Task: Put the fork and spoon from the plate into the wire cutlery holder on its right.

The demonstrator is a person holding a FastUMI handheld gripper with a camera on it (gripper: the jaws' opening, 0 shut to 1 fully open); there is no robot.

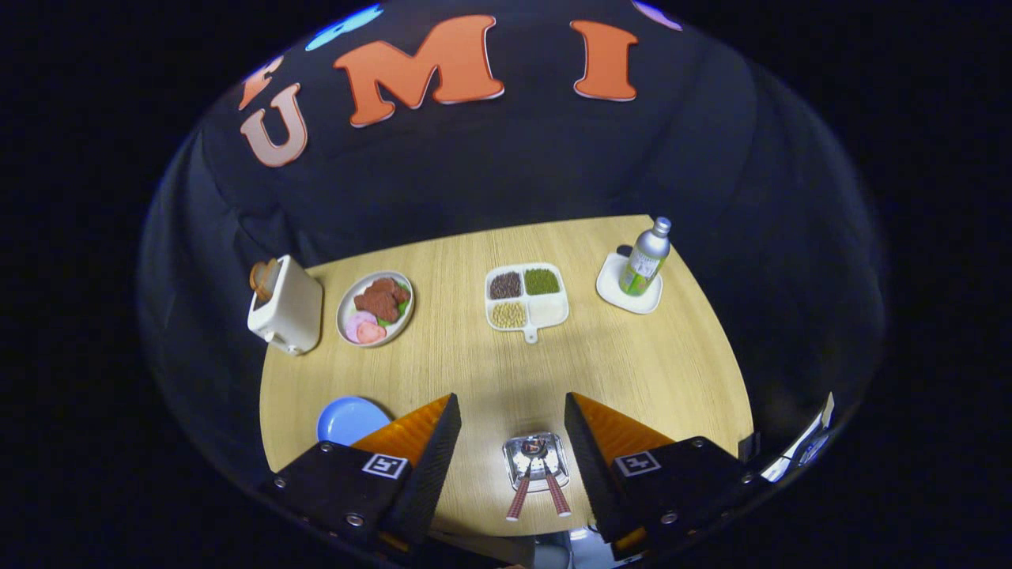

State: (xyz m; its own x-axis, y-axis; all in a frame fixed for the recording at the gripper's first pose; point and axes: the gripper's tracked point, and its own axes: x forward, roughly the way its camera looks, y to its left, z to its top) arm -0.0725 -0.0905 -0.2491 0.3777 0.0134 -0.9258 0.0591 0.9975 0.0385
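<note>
Gripper (512,431) jaws wide, holding nothing. Between fingers: holder (536,458), fork (519,494) and spoon (556,494) in it, handles splayed toward the camera. Blue plate (344,419) beside left finger.

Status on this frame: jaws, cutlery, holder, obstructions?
Gripper open, holding nothing. Two red-handled utensils already stand in the cutlery holder, between the jaws. Blue plate beside the left finger. Nothing in the way.

A staged recording booth dressed as a dining spot: black cloth walls (506,174) enclose a light wooden table (632,371) set with a cream toaster (287,308), a white plate of imitation meat (375,308) and a white four-compartment tray of beans (526,296).
</note>
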